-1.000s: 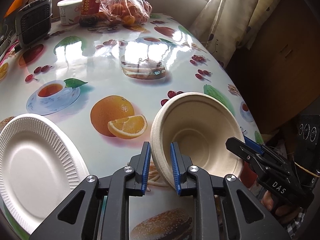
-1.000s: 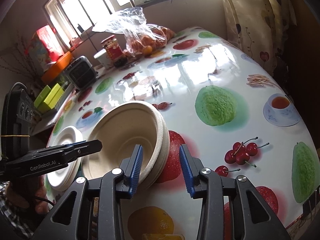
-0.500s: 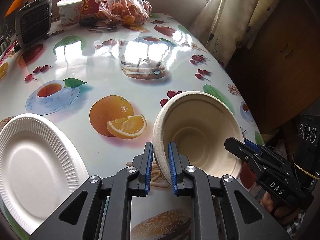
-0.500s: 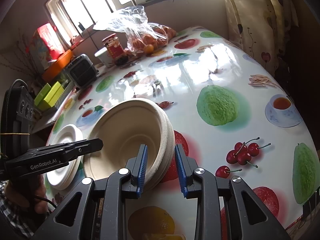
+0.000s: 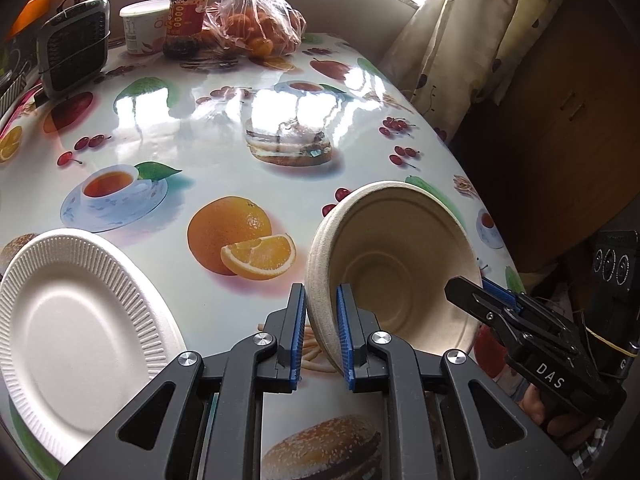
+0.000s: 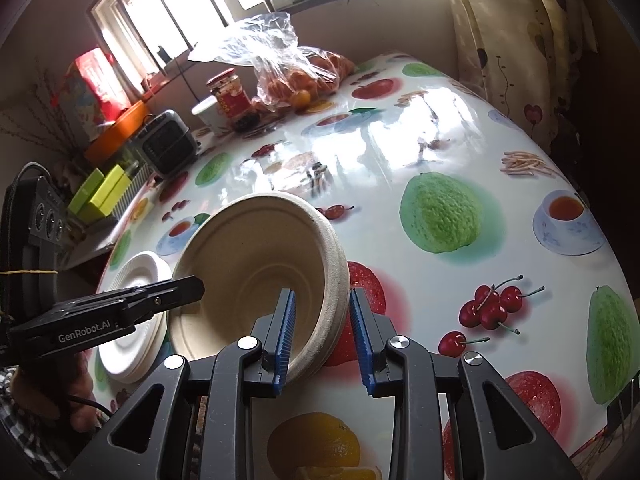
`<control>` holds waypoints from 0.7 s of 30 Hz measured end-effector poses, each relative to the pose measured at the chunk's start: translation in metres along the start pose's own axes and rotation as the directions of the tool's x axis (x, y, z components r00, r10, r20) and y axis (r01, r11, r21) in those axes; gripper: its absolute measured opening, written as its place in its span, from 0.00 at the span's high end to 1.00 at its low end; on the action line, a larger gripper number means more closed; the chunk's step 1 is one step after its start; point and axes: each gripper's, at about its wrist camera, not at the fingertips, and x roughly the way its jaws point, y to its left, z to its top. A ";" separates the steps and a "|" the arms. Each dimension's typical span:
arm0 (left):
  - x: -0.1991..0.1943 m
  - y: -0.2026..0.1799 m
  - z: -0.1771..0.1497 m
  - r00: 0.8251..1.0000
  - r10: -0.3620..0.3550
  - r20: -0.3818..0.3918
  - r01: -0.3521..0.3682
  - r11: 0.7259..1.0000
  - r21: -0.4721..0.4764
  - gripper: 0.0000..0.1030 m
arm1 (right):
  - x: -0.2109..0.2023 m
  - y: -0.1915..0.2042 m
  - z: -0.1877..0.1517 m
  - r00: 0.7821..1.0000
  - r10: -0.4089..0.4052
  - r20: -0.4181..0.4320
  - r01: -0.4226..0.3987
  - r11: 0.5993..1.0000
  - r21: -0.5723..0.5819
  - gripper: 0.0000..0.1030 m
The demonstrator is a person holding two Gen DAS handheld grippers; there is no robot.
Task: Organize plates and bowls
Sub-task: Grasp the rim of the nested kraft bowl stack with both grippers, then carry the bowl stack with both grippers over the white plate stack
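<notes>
A beige paper bowl [image 5: 400, 264], which looks like a nested stack by its layered rim [image 6: 334, 280], stands tilted on the fruit-print table [image 5: 224, 152]. My left gripper [image 5: 320, 320] is shut on its left rim, one blue pad inside and one outside. My right gripper [image 6: 324, 332] is shut on the opposite rim. Each gripper also shows in the other's view, the right gripper [image 5: 464, 292] and the left gripper [image 6: 188, 288]. A white ribbed paper plate [image 5: 80, 340] lies at the table's near left, and in the right wrist view it is a small stack of plates [image 6: 132, 320].
At the far end stand a bag of oranges [image 5: 256, 28], a red-labelled jar [image 5: 186, 12], a white tub [image 5: 144, 28] and a small black grilled appliance [image 5: 74, 44]. A curtain [image 5: 460, 40] hangs past the table's right edge. A person's hand [image 5: 560, 420] holds the right gripper.
Both grippers' jaws have drawn in onto the bowl's rim, the right one more. The bowl has tipped slightly steeper. Neither hand has shifted.
</notes>
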 end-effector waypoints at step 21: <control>-0.047 0.032 -0.009 0.996 0.054 0.071 -0.048 0.996 -0.081 0.84 | -0.002 0.051 0.013 0.996 0.084 -0.005 -0.084 0.993 -0.086 0.74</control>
